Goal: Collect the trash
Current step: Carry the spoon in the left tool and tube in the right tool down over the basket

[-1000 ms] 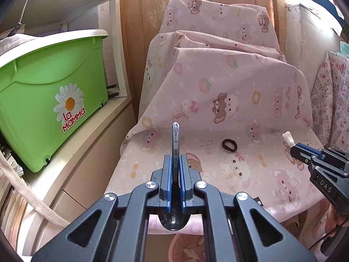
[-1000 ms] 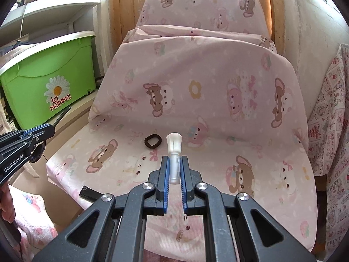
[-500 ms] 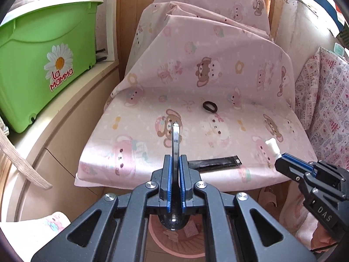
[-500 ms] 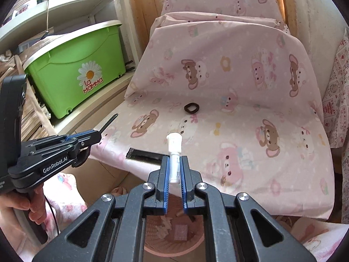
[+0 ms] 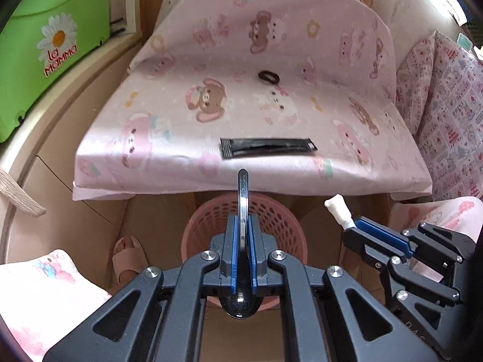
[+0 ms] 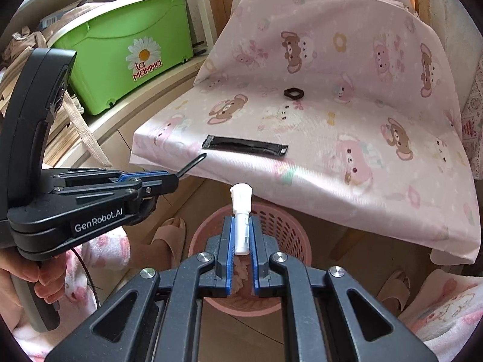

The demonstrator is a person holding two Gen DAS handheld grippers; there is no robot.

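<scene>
- Left gripper (image 5: 241, 235): jaws clenched on a black plastic spoon (image 5: 242, 193). It is gripped edge-on across the handle, with the bowl tucked back under the jaws and the handle tip poking forward.
- Spoon looks light, stiff and glossy, so likely slippery. The mid-handle grip seems sound, and the spoon should fall clean once let go.
- Right gripper (image 6: 241, 235): jaws clamped on a small white plastic tube (image 6: 241, 211). The pads pinch its narrow lower barrel, and the wider capped end stands clear above the fingertips.
- Tube reads as light, rigid and round in section. It could roll or twist in the pads, so holding it low on the barrel, as now, seems the best place.
- Pink mesh basket (image 5: 273, 211) sits on the floor under the front edge of the cushion (image 5: 211, 69). Both grippers hang over it, angled down, so the step in hand appears to be the drop.
- Still lying on the cushion:
  - A black sachet (image 5: 267, 147) lies flat near the front edge. It is thin and flexible, probably best pinched at one short end.
  - A small black ring (image 5: 268, 76) lies further back. It may be soft, like a hair band, but is too small to tell.
- Nearby: green storage box (image 6: 126, 45) on the shelf to the left, and a slippered foot (image 5: 128, 253) beside the basket.
</scene>
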